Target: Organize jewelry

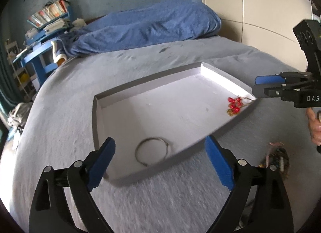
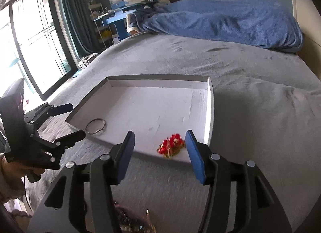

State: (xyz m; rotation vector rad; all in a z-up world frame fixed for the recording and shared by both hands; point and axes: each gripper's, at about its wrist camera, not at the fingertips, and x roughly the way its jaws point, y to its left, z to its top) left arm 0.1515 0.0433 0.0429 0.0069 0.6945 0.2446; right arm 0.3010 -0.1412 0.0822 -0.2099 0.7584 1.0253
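A shallow white tray lies on the grey bed. A thin silver bangle rests in its near corner, just beyond my left gripper, whose blue pads stand wide open and clear of it. A red-beaded gold piece, blurred, lies in the tray by its near rim. It sits between the fingertips of my right gripper, which is open with neither pad touching it. From the left wrist view the red piece sits beside the right gripper. The right wrist view shows the bangle and the left gripper.
A tangled heap of more jewelry lies on the bed outside the tray, also at the lower edge of the right wrist view. A blue blanket is bunched at the far end. A blue desk with books and a window stand beyond.
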